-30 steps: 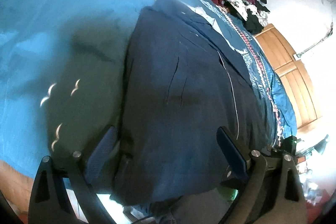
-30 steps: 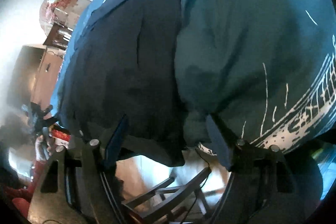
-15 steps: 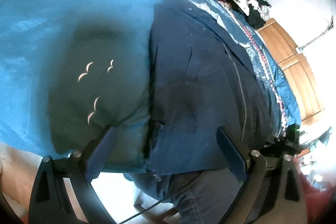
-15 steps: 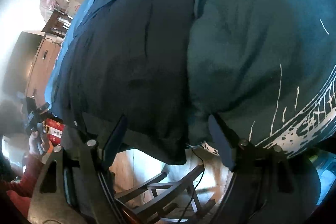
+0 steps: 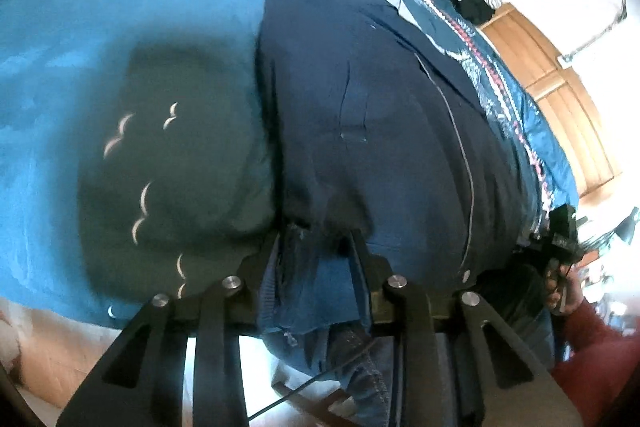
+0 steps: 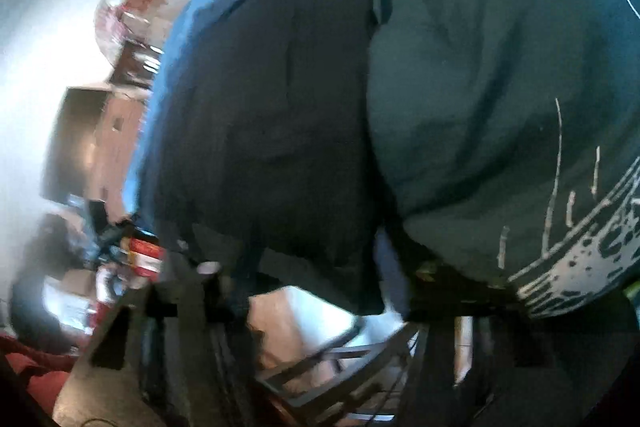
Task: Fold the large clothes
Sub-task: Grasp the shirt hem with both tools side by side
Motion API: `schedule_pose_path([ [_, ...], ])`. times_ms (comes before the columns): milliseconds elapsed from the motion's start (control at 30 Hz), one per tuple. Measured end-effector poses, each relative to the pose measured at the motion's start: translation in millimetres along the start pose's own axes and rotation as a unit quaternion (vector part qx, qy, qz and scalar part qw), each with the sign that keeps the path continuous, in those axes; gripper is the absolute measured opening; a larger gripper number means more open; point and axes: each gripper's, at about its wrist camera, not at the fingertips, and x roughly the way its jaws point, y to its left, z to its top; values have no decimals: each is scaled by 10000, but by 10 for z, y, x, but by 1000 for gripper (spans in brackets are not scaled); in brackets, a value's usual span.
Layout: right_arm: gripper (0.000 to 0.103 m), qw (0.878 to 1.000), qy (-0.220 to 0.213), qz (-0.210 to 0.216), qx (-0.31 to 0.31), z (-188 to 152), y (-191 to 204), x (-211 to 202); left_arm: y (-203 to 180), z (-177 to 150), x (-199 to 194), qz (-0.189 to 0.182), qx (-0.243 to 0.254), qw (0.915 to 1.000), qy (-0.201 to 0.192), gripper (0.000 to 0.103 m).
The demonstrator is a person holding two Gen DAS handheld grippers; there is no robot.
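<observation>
In the left wrist view, the left hand-held gripper (image 5: pixel 316 247) has its fingers clamped together on the near hem of the navy garment (image 5: pixel 380 131), which lies spread on the blue bedspread (image 5: pixel 120 7) beside a dark green shirt (image 5: pixel 180 167) with pale bird marks. In the right wrist view, blurred, the right hand-held gripper (image 6: pixel 320 287) sits at the near edge of the same navy garment (image 6: pixel 272 131), next to the green shirt (image 6: pixel 500 87); cannot tell if its fingers are apart or together.
</observation>
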Motion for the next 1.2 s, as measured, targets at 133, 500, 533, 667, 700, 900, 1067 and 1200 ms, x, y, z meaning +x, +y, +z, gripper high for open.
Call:
schedule_pose_path([
  [133,38,9999,32,-154,31,-24,-62,-17,45,16,-52,-231,-132,9995,-148,31],
  [500,39,9997,-54,-82,-241,-46,134,-57,59,78,-132,-500,-93,9982,-314,27],
  [533,39,9996,-39,-100,-247,-46,128,-37,87,88,-154,-527,-142,9978,-373,23],
  [667,41,9998,32,-177,-89,-17,9,107,223,98,65,-459,-302,9984,-140,20],
  [700,42,9999,12,-136,-36,-9,-1,115,248,89,116,-510,-346,9980,-108,20],
  [900,45,10000,-25,-74,-58,-35,19,39,206,60,124,-603,-244,9979,9,20],
  [1067,51,9998,15,-137,-126,-22,21,97,231,19,135,-715,-218,9972,26,30],
  [1200,52,9996,-20,-209,-207,-11,69,111,169,25,176,-646,-181,9977,-37,37],
])
